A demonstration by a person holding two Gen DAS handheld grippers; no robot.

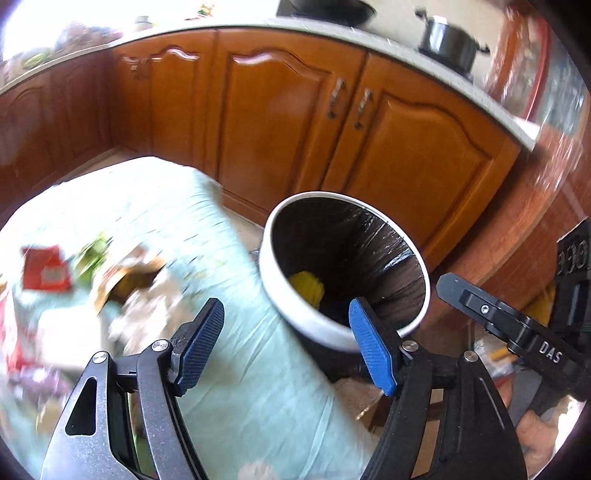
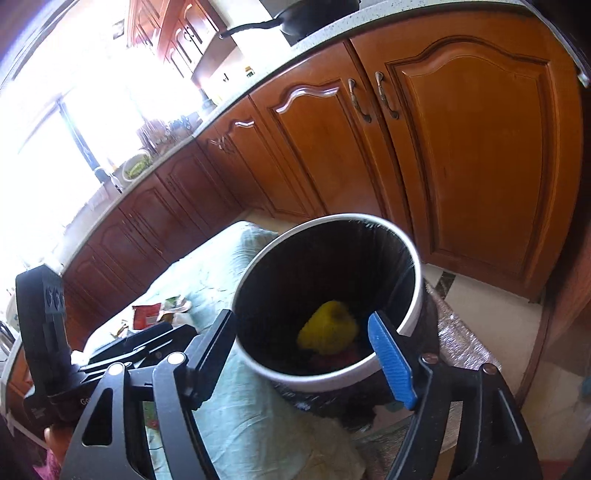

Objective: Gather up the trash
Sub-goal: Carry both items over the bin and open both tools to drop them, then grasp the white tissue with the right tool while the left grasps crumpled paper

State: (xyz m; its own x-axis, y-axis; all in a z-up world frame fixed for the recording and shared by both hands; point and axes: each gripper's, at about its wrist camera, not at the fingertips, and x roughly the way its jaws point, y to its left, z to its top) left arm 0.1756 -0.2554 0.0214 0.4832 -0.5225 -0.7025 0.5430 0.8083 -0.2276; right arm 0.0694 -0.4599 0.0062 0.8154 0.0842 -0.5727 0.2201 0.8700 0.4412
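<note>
A kitchen ran along the far side, with glossy reddish-brown wooden cabinet doors (image 2: 469, 155) bearing arched panels and curved metal handles (image 2: 386, 95). A pale speckled worktop (image 1: 406, 48) topped them, carrying a dark lidded pot (image 1: 448, 42) and a black frying pan (image 2: 295, 18). At far left, a window (image 2: 74, 122) let in glaring white daylight. Pale floor tiles (image 2: 487, 306) showed at right.
</note>
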